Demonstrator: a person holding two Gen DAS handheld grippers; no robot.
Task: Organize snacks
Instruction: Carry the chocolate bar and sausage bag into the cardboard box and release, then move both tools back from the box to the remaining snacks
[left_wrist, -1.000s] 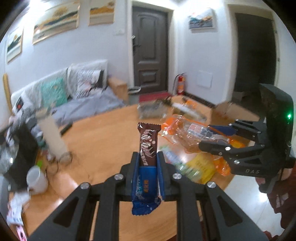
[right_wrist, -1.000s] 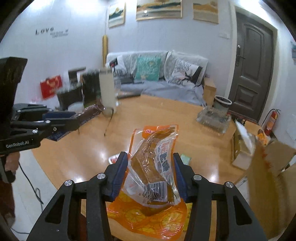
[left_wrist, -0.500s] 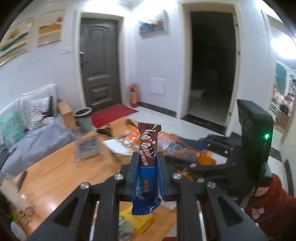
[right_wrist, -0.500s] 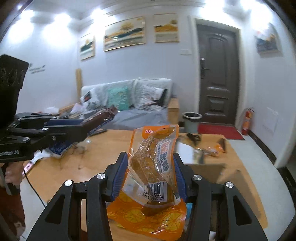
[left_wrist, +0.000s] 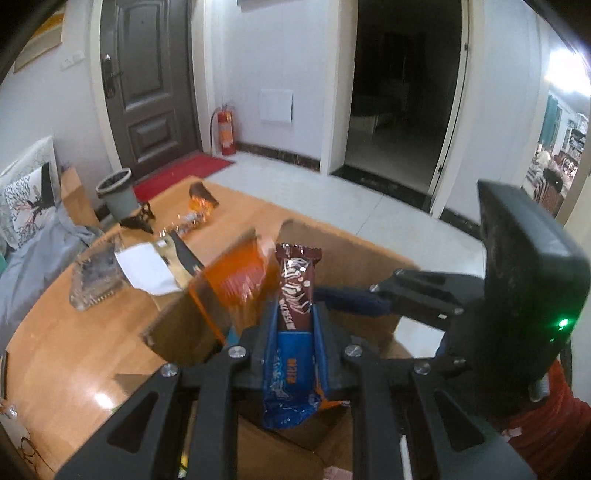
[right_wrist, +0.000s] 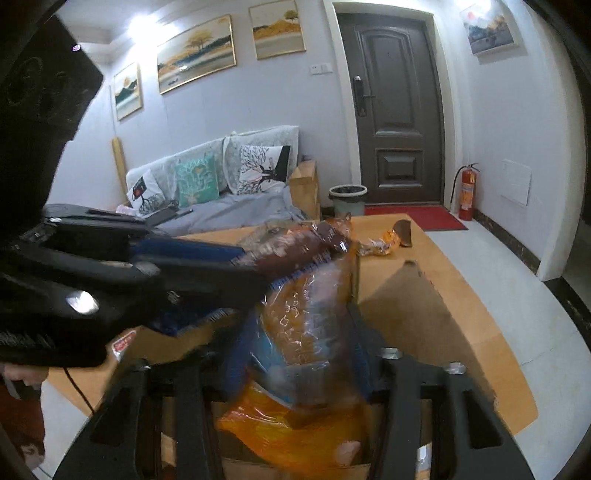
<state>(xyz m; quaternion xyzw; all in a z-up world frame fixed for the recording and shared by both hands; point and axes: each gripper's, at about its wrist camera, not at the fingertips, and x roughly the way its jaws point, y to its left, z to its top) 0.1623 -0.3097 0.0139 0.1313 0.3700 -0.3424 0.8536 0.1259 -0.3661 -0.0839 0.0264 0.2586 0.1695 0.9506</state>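
- Both grippers have swung from the open table to over the cardboard box (left_wrist: 354, 258).
- Left gripper (left_wrist: 293, 325) clamps brown and blue bars (left_wrist: 295, 291); right gripper (right_wrist: 299, 354) clamps orange packet (right_wrist: 306, 314).
- Drop-off looks imminent.

The orange snack bag (right_wrist: 295, 325) was smeared by motion blur in the right wrist view, its print unreadable. The left gripper (right_wrist: 258, 266) crossed in front and hid its upper left part. The cardboard box (left_wrist: 354, 266) had its inside mostly hidden behind both grippers. Small wrappers (left_wrist: 195, 214) on the far table (left_wrist: 74, 347) were too small to identify.
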